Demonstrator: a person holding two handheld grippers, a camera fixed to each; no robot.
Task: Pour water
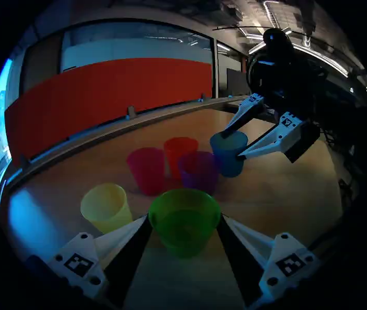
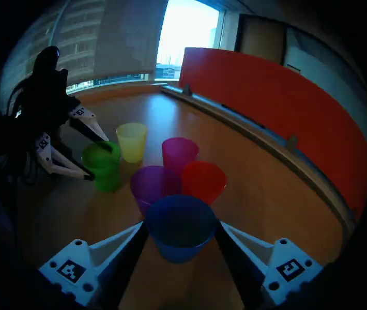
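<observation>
The left gripper (image 1: pixel 183 217) is closed on a green cup (image 1: pixel 184 222), one finger against each side of the upright cup. In the right gripper view the same cup stands on the table (image 1: pixel 287 191), at 10 o'clock from the camera. Whether it holds water cannot be told.

The right gripper (image 2: pixel 181 225) likewise clamps a blue cup (image 2: pixel 181 227), upright, a finger on each side. In the left gripper view it sits at 1 o'clock, far side of the cluster, base on the table.

Between the two held cups stand four more, all upright. In the left gripper view, from the green cup: a yellow cup (image 1: pixel 106 206) just beside it at 10 o'clock, a pink cup (image 1: pixel 146 169) at 11, a purple cup (image 1: pixel 199 170) near 12, a red cup (image 1: pixel 180 152) behind those two. The purple cup overlaps the blue one; contact is unclear.

A red panel (image 1: pixel 111 98) runs along the table's far edge, and a bright window (image 2: pixel 188 31) sits at 12 o'clock in the right gripper view.
</observation>
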